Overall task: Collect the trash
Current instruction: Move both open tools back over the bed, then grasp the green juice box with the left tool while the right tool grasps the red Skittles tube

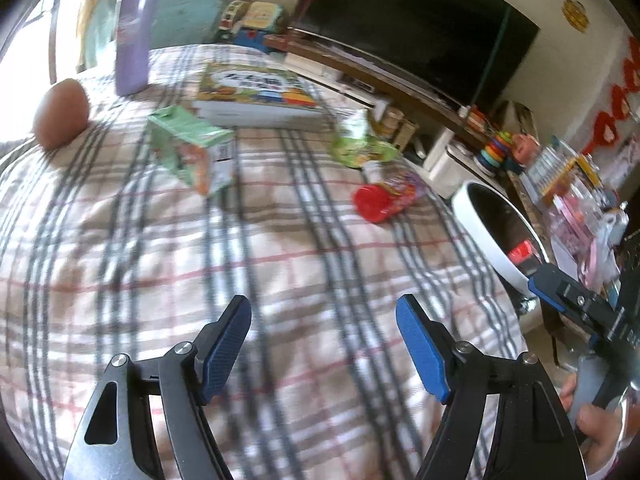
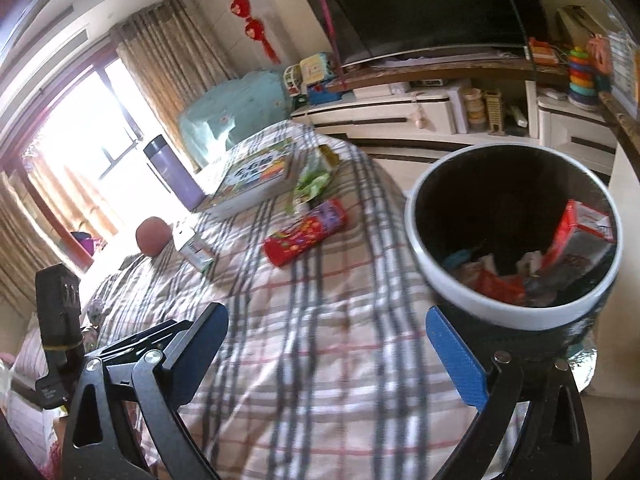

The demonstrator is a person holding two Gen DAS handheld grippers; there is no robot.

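1. Your left gripper [image 1: 324, 348] and right gripper [image 2: 326, 344] both have their fingers spread, holding nothing, above the plaid bedcover [image 1: 280, 264].
2. Go for the red snack tube [image 2: 306, 232]; it lies nearest the bin [image 2: 516, 320], so pinch it across its width.
3. The green carton [image 1: 192, 152] and green wrapper [image 1: 360, 148] lie farther off.
4. Leave the book [image 1: 256, 94], purple flask [image 1: 134, 36] and egg [image 1: 60, 114]; a television [image 2: 432, 4] stands beyond.
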